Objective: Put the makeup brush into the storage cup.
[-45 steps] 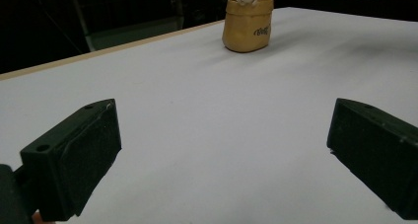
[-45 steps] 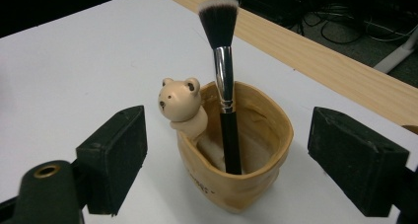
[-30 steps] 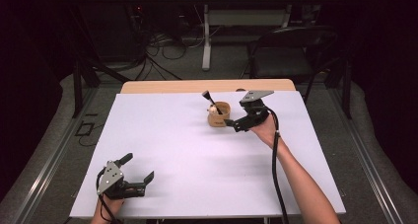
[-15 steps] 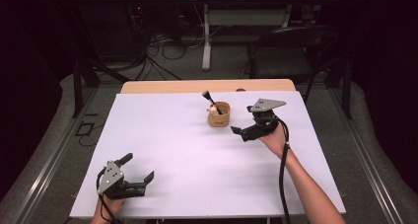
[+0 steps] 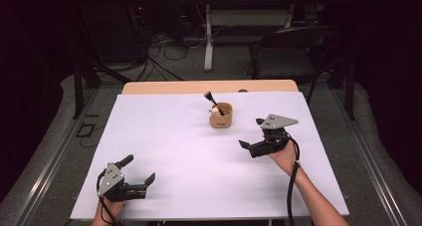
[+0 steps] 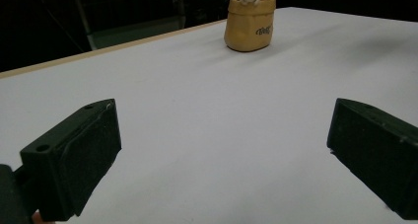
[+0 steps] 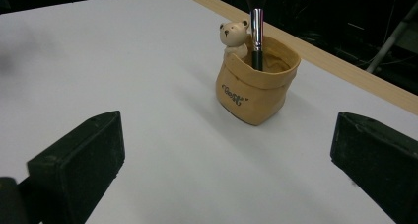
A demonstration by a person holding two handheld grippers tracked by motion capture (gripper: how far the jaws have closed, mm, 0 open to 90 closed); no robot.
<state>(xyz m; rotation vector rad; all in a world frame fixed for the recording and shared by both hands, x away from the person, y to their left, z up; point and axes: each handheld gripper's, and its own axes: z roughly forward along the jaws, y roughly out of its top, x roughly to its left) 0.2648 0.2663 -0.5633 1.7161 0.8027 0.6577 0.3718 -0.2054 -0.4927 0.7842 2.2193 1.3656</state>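
A small tan sack-shaped pot (image 5: pixel 221 116) stands upright at the far middle of the white table (image 5: pixel 189 151). A little bear figure (image 7: pixel 234 36) sits on its rim, and a make-up brush (image 7: pixel 256 31) with a silver ferrule stands inside it. My right gripper (image 5: pixel 252 133) is open and empty, a short way to the near right of the pot, with its jaws pointed toward the pot (image 7: pixel 256 93). My left gripper (image 5: pixel 139 168) rests open and empty at the near left corner. From there the pot (image 6: pixel 249 24) is far off.
The white sheet leaves a strip of wooden tabletop (image 5: pixel 199 87) bare along the far edge. A dark chair (image 5: pixel 293 47) and a tangle of cables (image 5: pixel 164 47) lie on the floor beyond the table. Black metal rails run down both sides.
My right gripper has pulled back from the pot, toward the near right, leaving the pot standing free with the brush in it. The left gripper has stayed put.
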